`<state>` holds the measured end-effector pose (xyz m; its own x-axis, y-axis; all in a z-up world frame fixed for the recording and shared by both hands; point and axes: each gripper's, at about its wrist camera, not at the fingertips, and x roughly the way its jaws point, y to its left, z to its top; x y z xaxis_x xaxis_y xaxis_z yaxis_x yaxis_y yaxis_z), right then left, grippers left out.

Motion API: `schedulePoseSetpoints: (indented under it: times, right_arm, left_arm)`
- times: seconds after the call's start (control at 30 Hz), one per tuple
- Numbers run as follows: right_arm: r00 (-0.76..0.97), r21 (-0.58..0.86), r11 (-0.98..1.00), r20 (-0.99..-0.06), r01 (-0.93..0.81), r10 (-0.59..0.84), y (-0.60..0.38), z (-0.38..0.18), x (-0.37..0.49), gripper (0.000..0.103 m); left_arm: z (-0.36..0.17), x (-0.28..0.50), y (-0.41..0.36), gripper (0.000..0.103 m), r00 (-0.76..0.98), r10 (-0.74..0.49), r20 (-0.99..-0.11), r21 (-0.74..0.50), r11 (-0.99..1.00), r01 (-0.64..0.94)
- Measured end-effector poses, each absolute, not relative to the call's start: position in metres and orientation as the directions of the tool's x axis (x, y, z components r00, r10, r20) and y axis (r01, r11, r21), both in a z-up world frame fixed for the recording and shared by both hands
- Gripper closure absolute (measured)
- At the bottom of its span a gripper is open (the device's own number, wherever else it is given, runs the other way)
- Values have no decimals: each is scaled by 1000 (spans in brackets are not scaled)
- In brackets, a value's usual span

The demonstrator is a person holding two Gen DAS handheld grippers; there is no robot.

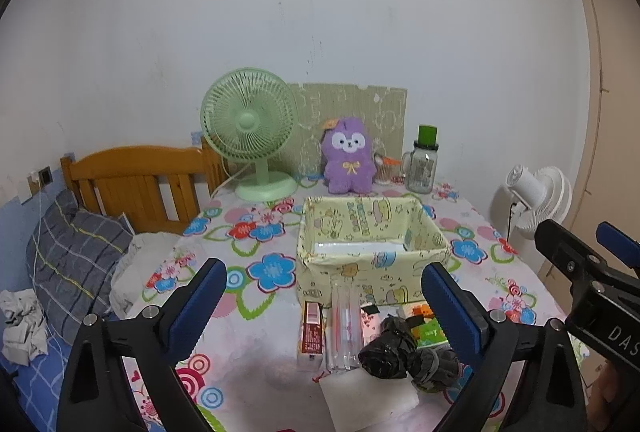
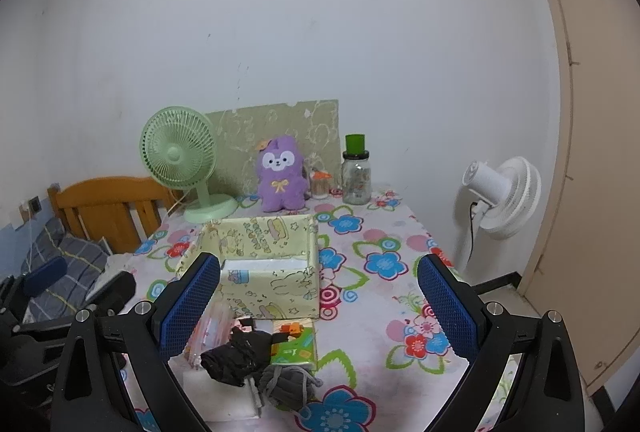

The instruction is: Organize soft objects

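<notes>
Both my left gripper (image 1: 324, 306) and right gripper (image 2: 318, 298) hang released above the bench (image 2: 400, 232), holding nothing. The soft black bag (image 2: 236, 354) and grey pouch (image 2: 286, 384) lie just before the empty box (image 2: 272, 272); I'd pinch each at its bulk. Only the left view shows the red packet (image 1: 312, 330).

open left gripper (image 1: 322, 296), yellow box (image 1: 372, 244), perhaps black bag (image 1: 390, 350)
</notes>
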<state>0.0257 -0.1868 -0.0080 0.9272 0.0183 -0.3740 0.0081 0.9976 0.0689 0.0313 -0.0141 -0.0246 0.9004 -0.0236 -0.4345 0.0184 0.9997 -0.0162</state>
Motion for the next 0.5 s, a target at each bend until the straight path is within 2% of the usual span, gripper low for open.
schedulePoseSetpoints:
  times: [0.5]
  right_arm:
    - [875,75,997,-481,-18,52,-172,-50,77,3]
  left_arm:
    - [-72,80,-17,15,834,-43,-550,-6,999,47]
